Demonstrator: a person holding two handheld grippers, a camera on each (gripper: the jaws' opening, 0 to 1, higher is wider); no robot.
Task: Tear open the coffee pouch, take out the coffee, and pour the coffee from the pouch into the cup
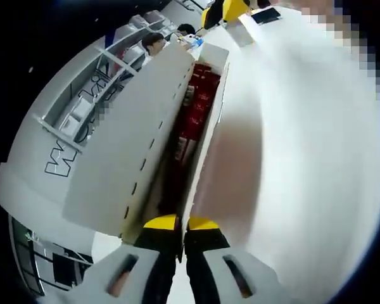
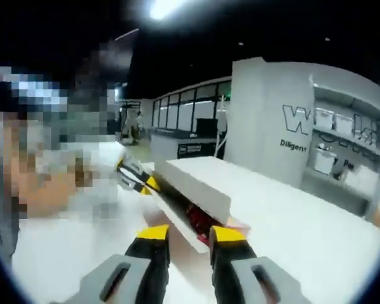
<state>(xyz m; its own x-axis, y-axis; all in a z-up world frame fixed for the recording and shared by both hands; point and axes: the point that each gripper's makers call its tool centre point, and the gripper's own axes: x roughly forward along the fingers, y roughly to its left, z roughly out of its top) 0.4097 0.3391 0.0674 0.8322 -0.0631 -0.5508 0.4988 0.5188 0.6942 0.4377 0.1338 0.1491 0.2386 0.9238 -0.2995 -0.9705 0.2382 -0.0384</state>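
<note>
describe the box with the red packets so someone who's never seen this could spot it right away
Start at the wide white table. On it lies a long white cardboard box with its lid flap raised, and both pairs of jaws meet at it. Through the open slit shows a row of red packets, the one strong colour there.
</note>
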